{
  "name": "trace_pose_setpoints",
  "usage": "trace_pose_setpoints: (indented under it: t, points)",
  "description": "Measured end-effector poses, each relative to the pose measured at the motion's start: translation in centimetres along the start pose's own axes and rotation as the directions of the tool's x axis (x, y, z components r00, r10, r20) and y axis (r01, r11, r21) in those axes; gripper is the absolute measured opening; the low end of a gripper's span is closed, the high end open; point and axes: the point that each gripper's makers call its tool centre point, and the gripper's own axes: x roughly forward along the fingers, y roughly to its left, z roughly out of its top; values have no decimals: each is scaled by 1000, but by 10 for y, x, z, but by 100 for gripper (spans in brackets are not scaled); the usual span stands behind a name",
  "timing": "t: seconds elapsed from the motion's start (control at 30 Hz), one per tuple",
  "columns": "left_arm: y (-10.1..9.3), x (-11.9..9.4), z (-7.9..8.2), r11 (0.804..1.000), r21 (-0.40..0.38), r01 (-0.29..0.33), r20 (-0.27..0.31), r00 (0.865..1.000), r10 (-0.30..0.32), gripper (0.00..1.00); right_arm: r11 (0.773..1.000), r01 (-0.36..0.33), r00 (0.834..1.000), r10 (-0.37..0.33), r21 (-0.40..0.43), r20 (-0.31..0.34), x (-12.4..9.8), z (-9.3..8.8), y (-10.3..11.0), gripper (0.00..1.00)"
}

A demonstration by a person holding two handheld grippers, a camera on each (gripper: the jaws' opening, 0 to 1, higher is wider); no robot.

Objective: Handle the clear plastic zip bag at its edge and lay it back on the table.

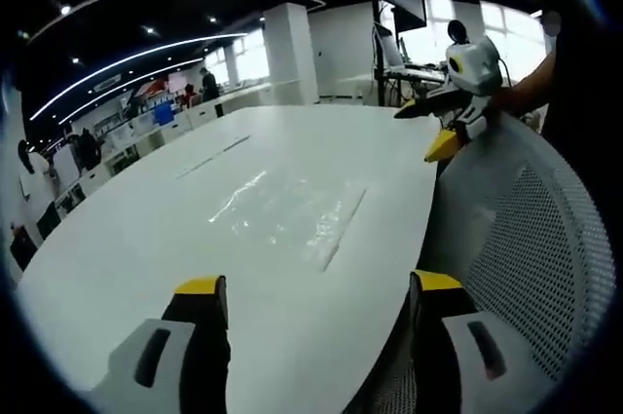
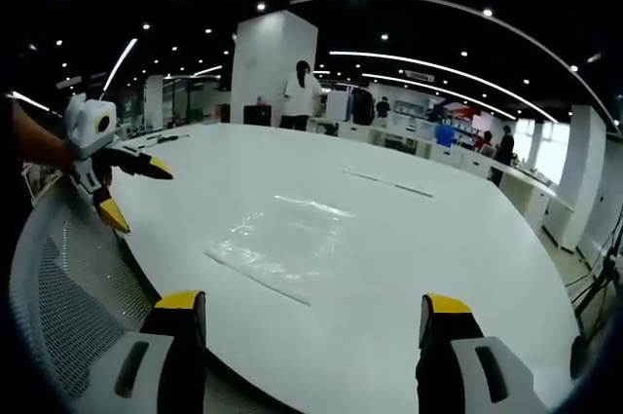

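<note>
The clear plastic zip bag (image 1: 292, 214) lies flat on the white table (image 1: 146, 258), with its zip edge toward the table's near rim. My left gripper (image 1: 319, 287) hovers open just short of the bag, over the table's edge, holding nothing. In the left gripper view my right gripper (image 1: 425, 129) is off the far right rim of the table, open and empty. In the right gripper view the bag (image 2: 282, 244) rests ahead of my right gripper (image 2: 313, 302), which is open. My left gripper (image 2: 136, 192) shows there at the left, its jaws spread apart.
A white mesh chair back (image 1: 526, 239) stands against the table's edge, also in the right gripper view (image 2: 68, 278). A thin cover strip (image 2: 384, 180) is set into the tabletop beyond the bag. A white column (image 2: 273, 68), desks and a standing person (image 2: 300, 94) are far behind.
</note>
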Motion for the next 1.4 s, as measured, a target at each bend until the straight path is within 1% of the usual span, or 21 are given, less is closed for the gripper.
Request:
trace_pose_setpoints:
  t: [0.2, 0.23, 0.37, 0.5, 0.67, 0.77, 1.17, 1.4]
  points:
    - [0, 6, -1, 999, 35, 21, -25, 999, -20, 70, 1000, 0, 1000, 0, 0, -2, 0, -1, -1, 90]
    - [0, 9, -2, 998, 55, 28, -38, 999, -26, 69, 1000, 0, 1000, 0, 0, -2, 0, -1, -1, 89]
    - [0, 15, -5, 995, 93, 44, -61, 997, -38, 67, 1000, 2, 1000, -2, -1, -4, 0, -1, 0, 89]
    - [0, 22, -7, 988, 140, 64, -82, 995, -53, 66, 1000, 4, 1000, -4, 0, -5, 0, 0, 0, 88]
    - [1, 31, -9, 981, 171, 90, -106, 992, -72, 64, 1000, 4, 1000, -4, 3, -6, 0, 0, 0, 87]
    - [2, 36, -12, 976, 193, 99, -125, 989, -75, 60, 1000, 2, 1000, -2, 5, -8, 0, 0, 1, 87]
    - [1, 54, -15, 966, 219, 139, -187, 978, -98, 50, 1000, -6, 1000, 6, 4, -18, 0, -1, 3, 86]
    - [0, 63, -16, 960, 229, 161, -209, 971, -113, 45, 1000, -4, 1000, 4, 5, -20, 0, -2, 2, 86]
